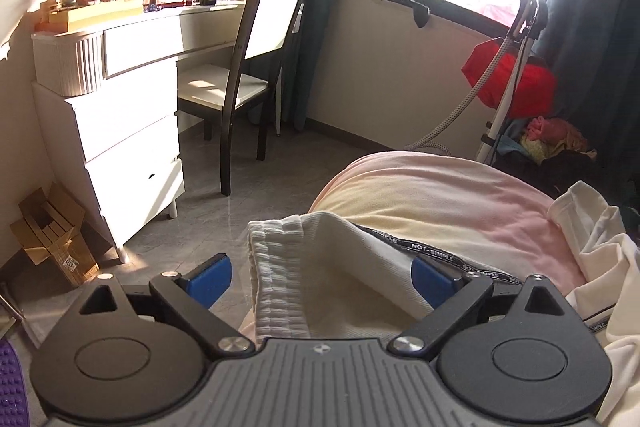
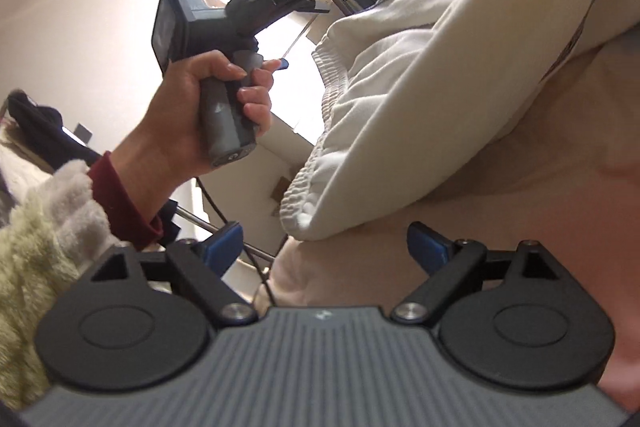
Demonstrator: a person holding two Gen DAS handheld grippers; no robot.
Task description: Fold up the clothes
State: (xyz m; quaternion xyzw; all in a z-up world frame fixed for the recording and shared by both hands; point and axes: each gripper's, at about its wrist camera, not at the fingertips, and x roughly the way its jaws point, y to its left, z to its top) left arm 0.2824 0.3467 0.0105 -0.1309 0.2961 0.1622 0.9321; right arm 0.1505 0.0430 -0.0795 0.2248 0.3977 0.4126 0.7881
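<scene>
Cream trousers (image 1: 332, 267) with a ribbed elastic waistband lie on a pink and yellow bed (image 1: 440, 203). A black strap printed NOT-SIMPLE (image 1: 432, 251) runs along them. My left gripper (image 1: 320, 279) is open, its blue pads on either side of the waistband end, not closed on it. In the right wrist view the same trousers (image 2: 400, 107) hang over the bed edge above my right gripper (image 2: 324, 243), which is open and empty. The other hand-held gripper (image 2: 224, 39) shows there in a person's hand.
A white dresser (image 1: 120, 115) with cosmetics and a dark chair (image 1: 248, 67) stand to the left. A cardboard box (image 1: 52, 231) sits on the grey floor. A garment steamer (image 1: 516, 67), a red item and a clothes pile stand by the window at right.
</scene>
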